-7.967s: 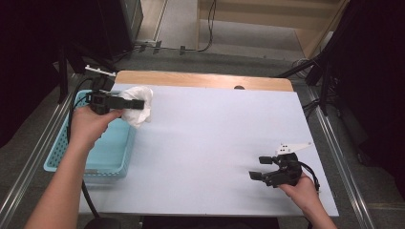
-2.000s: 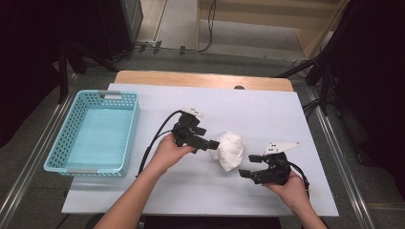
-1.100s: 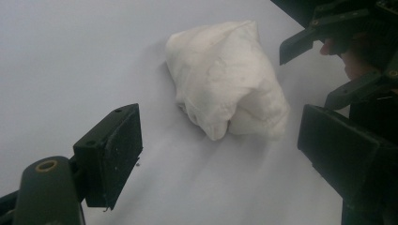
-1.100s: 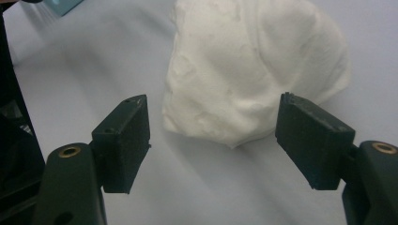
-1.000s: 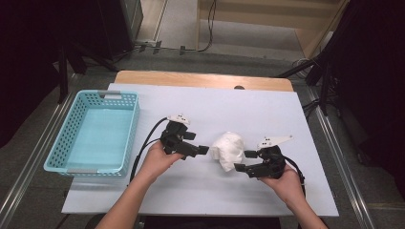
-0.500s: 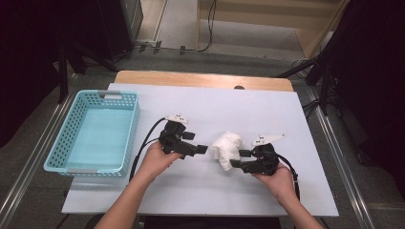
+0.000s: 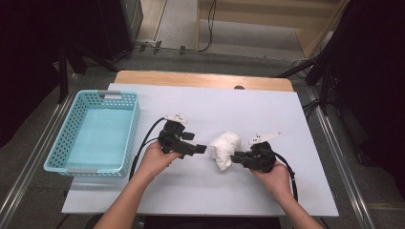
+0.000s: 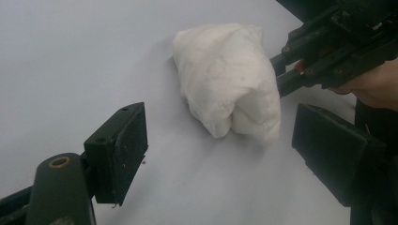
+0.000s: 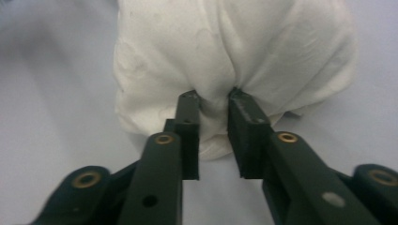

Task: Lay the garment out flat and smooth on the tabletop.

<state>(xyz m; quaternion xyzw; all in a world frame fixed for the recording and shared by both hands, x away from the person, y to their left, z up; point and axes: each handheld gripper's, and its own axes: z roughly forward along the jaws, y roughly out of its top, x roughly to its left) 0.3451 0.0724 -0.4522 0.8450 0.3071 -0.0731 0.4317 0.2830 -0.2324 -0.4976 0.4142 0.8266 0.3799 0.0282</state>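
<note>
A light blue plastic basket (image 7: pixel 90 131) sits at the table's nine o'clock edge. Right of it, the left gripper (image 7: pixel 200 149) hovers with jaws spread wide, empty, pointing toward three o'clock at a crumpled white cloth (image 7: pixel 224 149) lying near the table's centre. At the cloth's four o'clock, the right gripper (image 7: pixel 235 157) has just been closing, and its jaws now pinch a fold of the cloth.

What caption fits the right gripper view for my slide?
Right gripper pinching a fold of the crumpled white cloth on the white table.
</note>
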